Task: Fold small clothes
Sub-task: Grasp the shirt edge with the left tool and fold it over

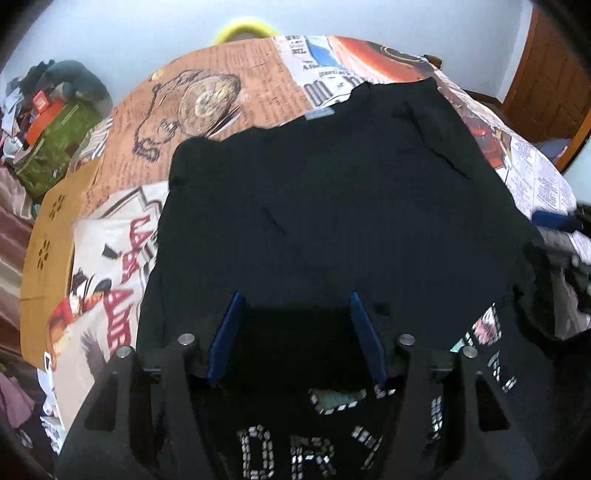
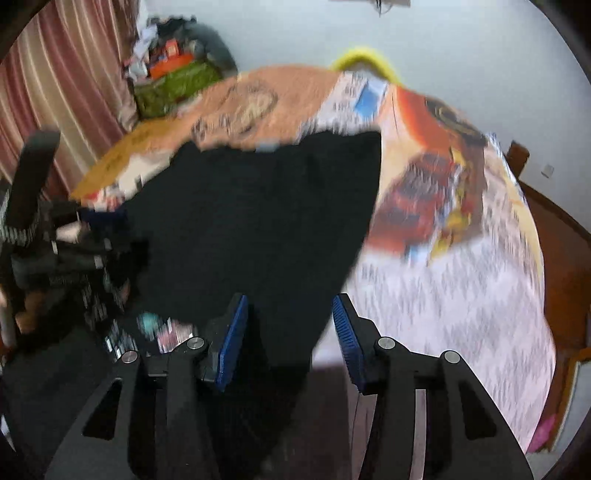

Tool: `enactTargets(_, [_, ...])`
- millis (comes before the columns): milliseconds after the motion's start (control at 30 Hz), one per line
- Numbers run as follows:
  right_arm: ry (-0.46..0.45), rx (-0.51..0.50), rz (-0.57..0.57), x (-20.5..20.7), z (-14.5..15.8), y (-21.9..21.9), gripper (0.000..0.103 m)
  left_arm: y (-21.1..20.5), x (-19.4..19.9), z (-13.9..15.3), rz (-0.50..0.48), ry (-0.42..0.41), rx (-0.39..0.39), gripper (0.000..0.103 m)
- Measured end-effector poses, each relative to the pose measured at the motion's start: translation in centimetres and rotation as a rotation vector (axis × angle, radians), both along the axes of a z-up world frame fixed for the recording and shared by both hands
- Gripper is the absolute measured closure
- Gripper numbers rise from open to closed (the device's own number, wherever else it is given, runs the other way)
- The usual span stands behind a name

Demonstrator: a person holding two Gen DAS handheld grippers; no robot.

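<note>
A black garment (image 1: 332,192) lies spread flat on a table under a printed cloth (image 1: 229,99), with a small grey label at its far edge. My left gripper (image 1: 295,299) hovers over the garment's near part, its blue pads (image 1: 227,332) apart and nothing pinched between them. Black cloth with studded letters (image 1: 295,454) shows below it; I cannot tell whether it belongs to the garment. In the blurred right wrist view, my right gripper (image 2: 291,299) stands open over the garment's (image 2: 258,221) near right edge. The left tool (image 2: 74,240) is at that view's left.
A yellow rim (image 1: 243,27) peeks over the table's far edge. A heap of clutter with a green bag (image 1: 55,136) stands at the back left beside pink curtains (image 2: 66,74). Brown wooden furniture (image 2: 565,258) is close on the right.
</note>
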State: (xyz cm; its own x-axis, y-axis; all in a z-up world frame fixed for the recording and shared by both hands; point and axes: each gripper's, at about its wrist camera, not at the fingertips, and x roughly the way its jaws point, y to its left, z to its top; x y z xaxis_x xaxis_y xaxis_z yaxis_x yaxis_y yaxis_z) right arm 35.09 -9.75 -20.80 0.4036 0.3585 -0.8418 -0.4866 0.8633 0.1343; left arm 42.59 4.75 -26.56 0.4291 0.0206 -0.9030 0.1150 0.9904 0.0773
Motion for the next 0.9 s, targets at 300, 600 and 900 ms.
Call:
enactTargets(300, [-0.021,-0.028,-0.051,-4.6,1.5,-3.5,0.058,6.4,-4.9,1.9,0.131,-0.002,0.039,0.041])
enactTargets(600, [-0.086,0.057,-0.089,-9.7,4.9,-4.1,0.049,12.6,-12.5,3.9,0.257,-0.014,-0.017,0.038])
enactTargets(900, [0.045,0.147,-0.103,-13.1,1.5,-2.5,0.047,13.3,-18.0,0.7,0.27,0.083,-0.077,0.032])
